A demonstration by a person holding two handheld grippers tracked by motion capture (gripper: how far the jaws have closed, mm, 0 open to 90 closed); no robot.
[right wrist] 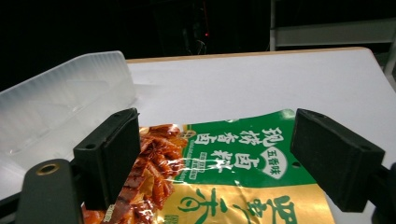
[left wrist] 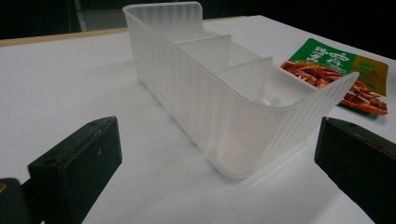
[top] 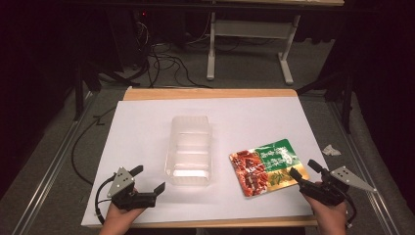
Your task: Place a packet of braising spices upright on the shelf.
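Note:
A translucent plastic bin (top: 190, 149) with three compartments stands in the middle of the white sheet; it is empty. To its right lies a flat green, red and gold snack packet (top: 268, 166). My left gripper (top: 149, 178) is open just left of the bin's near end, which shows close up as a ribbed wall (left wrist: 224, 88) between the jaws, the packet (left wrist: 345, 74) beyond. My right gripper (top: 303, 168) is open at the packet's near right corner. In the right gripper view the packet (right wrist: 224, 168) lies under and between the jaws, with the bin (right wrist: 60, 102) to the left.
The white sheet (top: 147, 122) covers a wooden table (top: 210, 93). A crumpled scrap of paper (top: 332, 150) lies off the table's right side. Cables (top: 166, 63) and a white frame's legs (top: 247, 44) are on the floor behind.

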